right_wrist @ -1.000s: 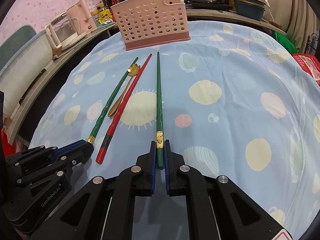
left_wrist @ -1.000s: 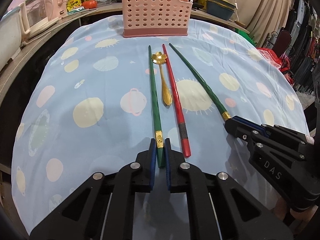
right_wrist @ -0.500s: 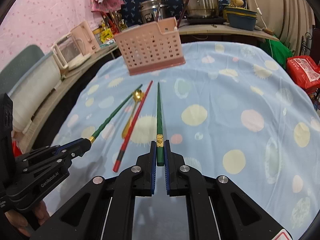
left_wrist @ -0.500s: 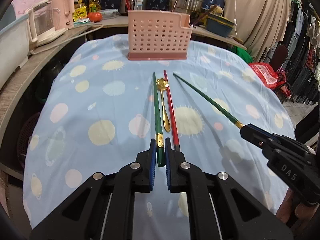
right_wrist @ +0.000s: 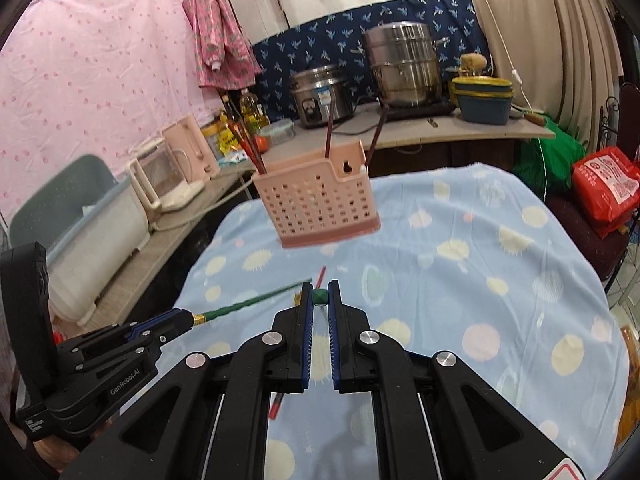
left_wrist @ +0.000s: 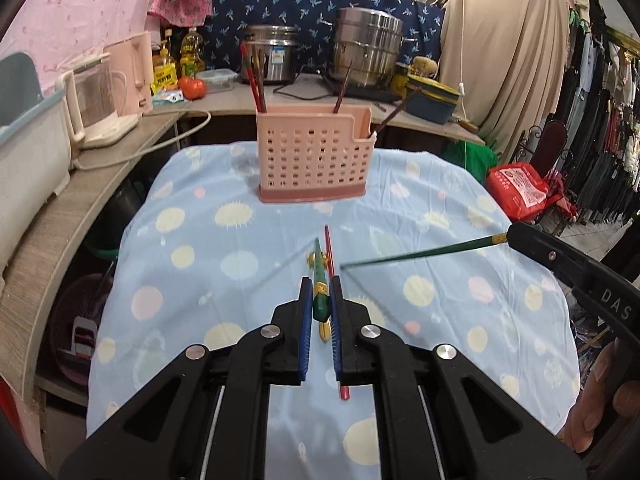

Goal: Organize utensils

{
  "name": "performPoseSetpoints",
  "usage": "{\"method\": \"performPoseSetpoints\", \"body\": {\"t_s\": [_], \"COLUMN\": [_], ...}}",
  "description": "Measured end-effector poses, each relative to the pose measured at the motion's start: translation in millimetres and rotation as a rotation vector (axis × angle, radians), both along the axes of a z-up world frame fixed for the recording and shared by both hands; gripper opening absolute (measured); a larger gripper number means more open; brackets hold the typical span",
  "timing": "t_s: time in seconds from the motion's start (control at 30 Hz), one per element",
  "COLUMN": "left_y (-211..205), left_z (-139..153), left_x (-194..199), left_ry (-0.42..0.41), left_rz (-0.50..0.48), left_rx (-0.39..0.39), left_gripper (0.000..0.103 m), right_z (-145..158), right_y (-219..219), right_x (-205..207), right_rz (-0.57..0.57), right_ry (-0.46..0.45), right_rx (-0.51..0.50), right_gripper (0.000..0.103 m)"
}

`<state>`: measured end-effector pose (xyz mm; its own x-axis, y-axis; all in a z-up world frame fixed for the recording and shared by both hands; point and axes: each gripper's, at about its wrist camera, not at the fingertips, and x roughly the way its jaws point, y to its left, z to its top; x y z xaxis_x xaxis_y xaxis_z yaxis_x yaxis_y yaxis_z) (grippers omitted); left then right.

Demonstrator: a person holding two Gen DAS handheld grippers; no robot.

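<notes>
My left gripper (left_wrist: 321,286) is shut on the gold-banded end of a green chopstick (left_wrist: 319,268), held above the blue spotted cloth. My right gripper (right_wrist: 320,286) is shut on a second green chopstick (right_wrist: 319,297), seen end-on. In each wrist view the other gripper shows at the side with its chopstick raised: the right gripper (left_wrist: 514,235) and the left gripper (right_wrist: 180,316). A red chopstick (left_wrist: 329,246) and a gold spoon (left_wrist: 325,330) lie on the cloth below, partly hidden by my fingers. The pink perforated utensil basket (left_wrist: 314,160) stands at the table's far edge with several dark chopsticks in it.
A counter curves along the left and back with a pink kettle (left_wrist: 108,92), a blue-and-white bin (right_wrist: 92,232), a rice cooker (left_wrist: 272,54) and a steel pot (left_wrist: 366,50). A red bag (left_wrist: 520,192) and hanging clothes are right of the table (left_wrist: 460,216).
Both grippers have risen, lifting the two green chopsticks off the cloth. The red chopstick and gold spoon stayed lying on the table. The basket's top and its contents have come into view.
</notes>
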<state>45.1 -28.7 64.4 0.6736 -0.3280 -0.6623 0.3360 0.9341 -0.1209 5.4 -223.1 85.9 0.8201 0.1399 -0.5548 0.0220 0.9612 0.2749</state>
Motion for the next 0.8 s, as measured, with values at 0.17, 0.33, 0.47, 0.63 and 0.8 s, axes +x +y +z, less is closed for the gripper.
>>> {"method": "performPoseSetpoints", "body": {"t_s": [0.17, 0.33, 0.47, 0.63, 0.8], "left_y": [-2, -4, -4, -6, -8], "left_z": [18, 32, 43, 57, 71], "left_x": [10, 21, 29, 39, 54], "left_ry": [-0.031, -0.054, -0.077, -0.111, -0.142], "left_rz": [0.001, 0.009, 0.01, 0.009, 0.009], "left_rx": [-0.002, 0.002, 0.006, 0.005, -0.006], "left_gripper": [0.008, 0.008, 0.007, 0.006, 0.002], "right_z": [25, 43, 52, 59, 69], "right_y": [-7, -13, -15, -14, -15], "right_x": [9, 18, 26, 39, 55], "right_rz": [-0.015, -0.023, -0.024, -0.019, -0.019], "right_ry": [-0.055, -0.095, -0.114, -0.131, -0.15], "right_rx": [-0.013, -0.025, -0.031, -0.037, -0.049], "right_gripper": [0.007, 0.007, 0.007, 0.007, 0.007]}}
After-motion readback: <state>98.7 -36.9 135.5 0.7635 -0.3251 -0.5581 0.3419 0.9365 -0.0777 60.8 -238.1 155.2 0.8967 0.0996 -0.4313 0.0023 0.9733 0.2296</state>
